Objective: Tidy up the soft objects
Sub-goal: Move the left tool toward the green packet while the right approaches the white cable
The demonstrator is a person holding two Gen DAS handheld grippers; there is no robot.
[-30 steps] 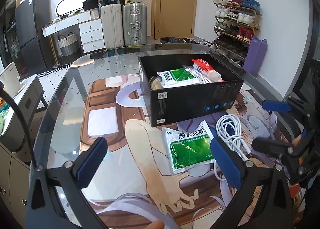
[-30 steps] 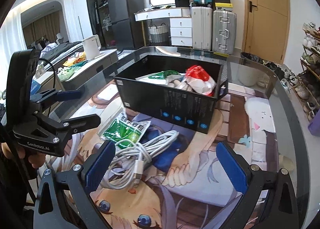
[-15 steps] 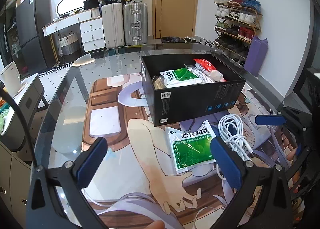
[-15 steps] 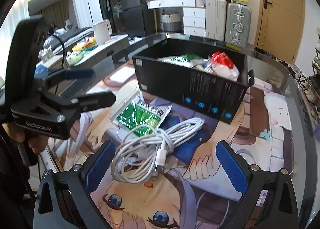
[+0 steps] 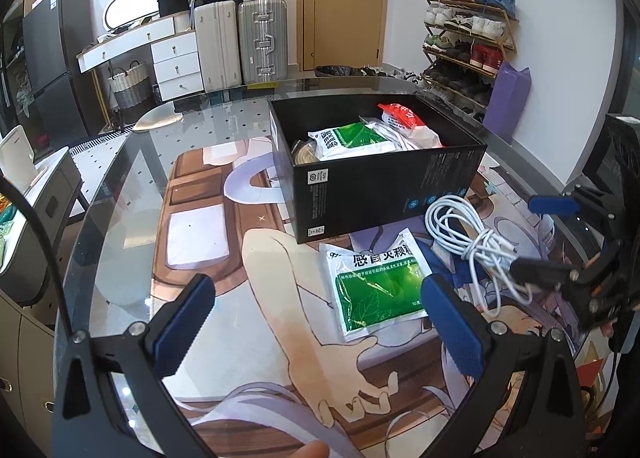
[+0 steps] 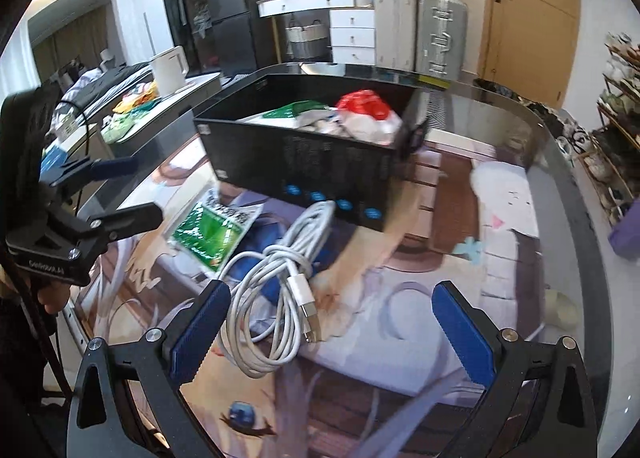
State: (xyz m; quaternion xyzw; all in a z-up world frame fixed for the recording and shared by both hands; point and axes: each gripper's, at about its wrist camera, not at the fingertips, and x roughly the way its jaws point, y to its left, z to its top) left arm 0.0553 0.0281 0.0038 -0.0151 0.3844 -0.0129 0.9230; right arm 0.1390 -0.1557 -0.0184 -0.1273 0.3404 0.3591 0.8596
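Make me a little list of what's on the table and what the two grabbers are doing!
table: glass top over a cartoon picture
box: black box, open, already holding packets
in the box: green packet and red and white bag
left out: green packet and white cable, side by side in front of the box
left gripper: fingers open, holding nothing, near the loose green packet
right gripper: fingers open, holding nothing, close over the cable
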